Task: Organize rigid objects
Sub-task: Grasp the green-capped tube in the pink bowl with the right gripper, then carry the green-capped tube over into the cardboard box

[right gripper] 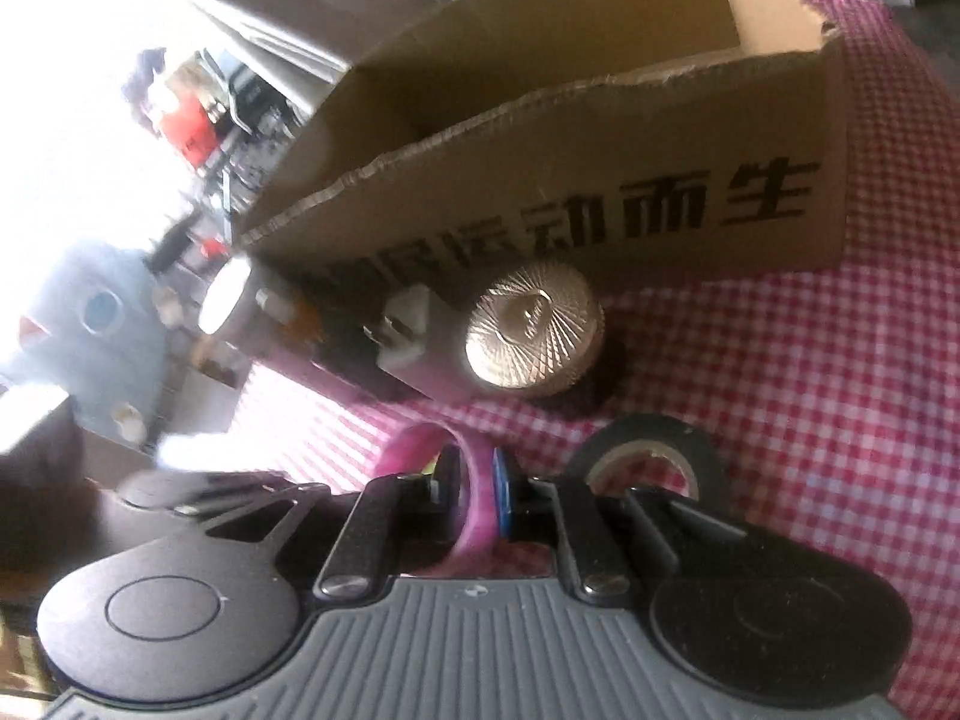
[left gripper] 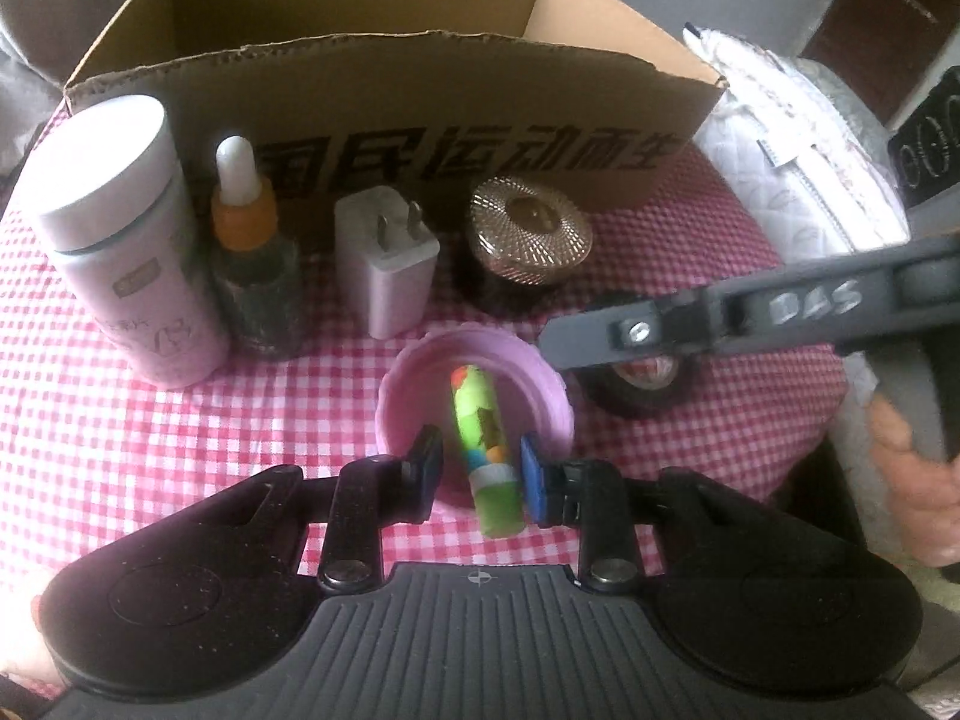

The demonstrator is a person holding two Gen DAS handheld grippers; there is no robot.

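Observation:
My left gripper (left gripper: 480, 468) is shut on a green tube with coloured dots (left gripper: 483, 420). The tube's far end leans into a small pink bowl (left gripper: 414, 384) on the red checked cloth. My right gripper (left gripper: 555, 348) comes in from the right, and its tip meets the bowl's right rim. In the right wrist view that gripper (right gripper: 474, 480) is shut on the pink bowl's wall (right gripper: 474, 522), one finger inside and one outside.
An open cardboard box (left gripper: 384, 90) stands behind a row: white bottle (left gripper: 126, 240), dropper bottle (left gripper: 252, 252), white charger plug (left gripper: 387, 258), gold-lidded jar (left gripper: 528, 234). A black tape roll (left gripper: 642, 384) lies right of the bowl. A white quilted bag (left gripper: 798, 168) is at the far right.

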